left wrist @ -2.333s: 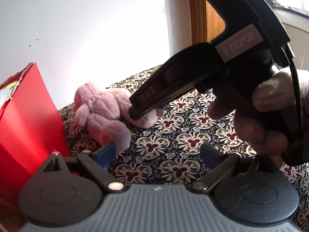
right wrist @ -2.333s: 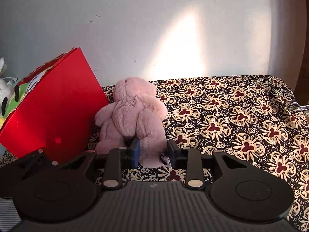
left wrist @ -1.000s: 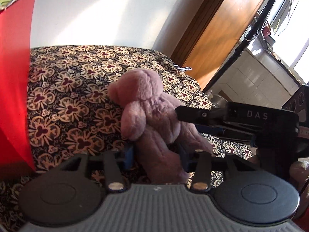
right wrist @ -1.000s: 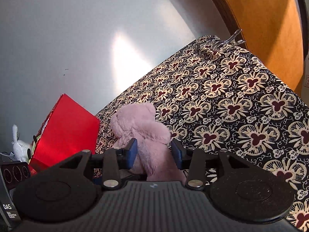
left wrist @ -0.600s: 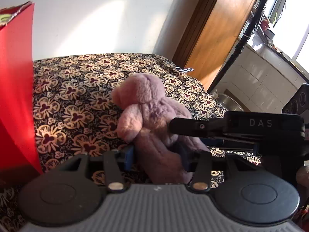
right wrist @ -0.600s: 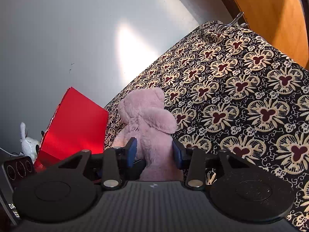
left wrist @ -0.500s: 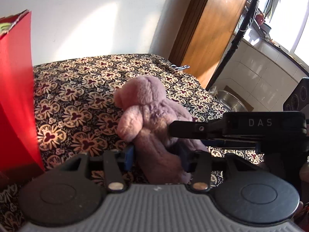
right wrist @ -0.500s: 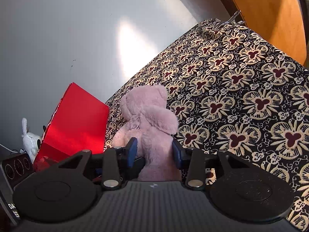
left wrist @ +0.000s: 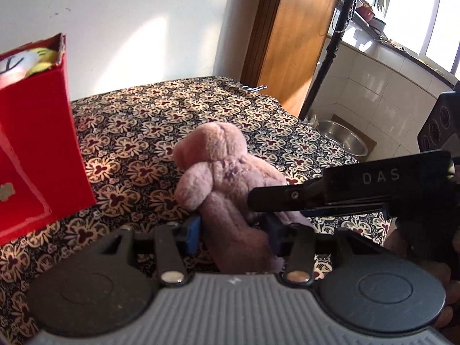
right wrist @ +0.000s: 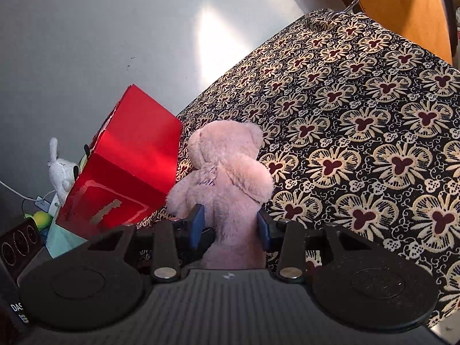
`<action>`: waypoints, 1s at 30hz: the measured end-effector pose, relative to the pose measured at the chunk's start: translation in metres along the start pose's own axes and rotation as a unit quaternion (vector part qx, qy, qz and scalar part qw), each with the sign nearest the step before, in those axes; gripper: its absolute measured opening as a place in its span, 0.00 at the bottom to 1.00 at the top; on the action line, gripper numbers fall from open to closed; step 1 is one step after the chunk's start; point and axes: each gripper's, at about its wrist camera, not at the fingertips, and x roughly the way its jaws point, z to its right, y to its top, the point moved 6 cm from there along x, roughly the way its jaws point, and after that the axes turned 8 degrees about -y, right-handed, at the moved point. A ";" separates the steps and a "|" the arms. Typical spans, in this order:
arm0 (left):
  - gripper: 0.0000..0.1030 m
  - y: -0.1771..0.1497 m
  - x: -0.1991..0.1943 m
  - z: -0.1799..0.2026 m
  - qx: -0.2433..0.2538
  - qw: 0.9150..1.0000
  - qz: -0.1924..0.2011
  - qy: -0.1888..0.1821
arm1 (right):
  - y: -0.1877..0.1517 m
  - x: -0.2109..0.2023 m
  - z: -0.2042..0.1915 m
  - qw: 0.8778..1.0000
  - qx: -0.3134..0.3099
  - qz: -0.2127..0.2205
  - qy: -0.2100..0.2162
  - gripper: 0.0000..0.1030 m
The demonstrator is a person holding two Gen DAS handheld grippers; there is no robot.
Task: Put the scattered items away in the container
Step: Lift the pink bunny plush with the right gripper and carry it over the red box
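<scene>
A pink plush bear [left wrist: 227, 184] is held upright above the patterned cloth. My left gripper [left wrist: 234, 231] is shut on its lower body. My right gripper [right wrist: 231, 225] is shut on it too, and its black fingers [left wrist: 290, 199] reach in from the right in the left wrist view. The bear [right wrist: 227, 172] shows from behind in the right wrist view. The red box [left wrist: 37, 132] stands to the left with a yellow and white toy inside its open top. In the right wrist view the red box [right wrist: 129, 169] is just left of the bear.
The table has a dark floral cloth [right wrist: 373, 143]. A white plush [right wrist: 59, 169] and cables lie left of the box. A wooden door [left wrist: 293, 37], a black pole [left wrist: 330, 51] and a steel bowl [left wrist: 343, 139] stand beyond the table's right edge.
The left gripper came in and closed on the bear's lower body beside the right gripper. Both have lifted the bear upright, and the red box's open top has come into view.
</scene>
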 end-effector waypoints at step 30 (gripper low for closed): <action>0.46 -0.042 -0.190 -0.046 -0.029 0.987 0.097 0.122 | -0.058 0.004 -0.162 0.978 -0.136 -0.021 0.156 0.40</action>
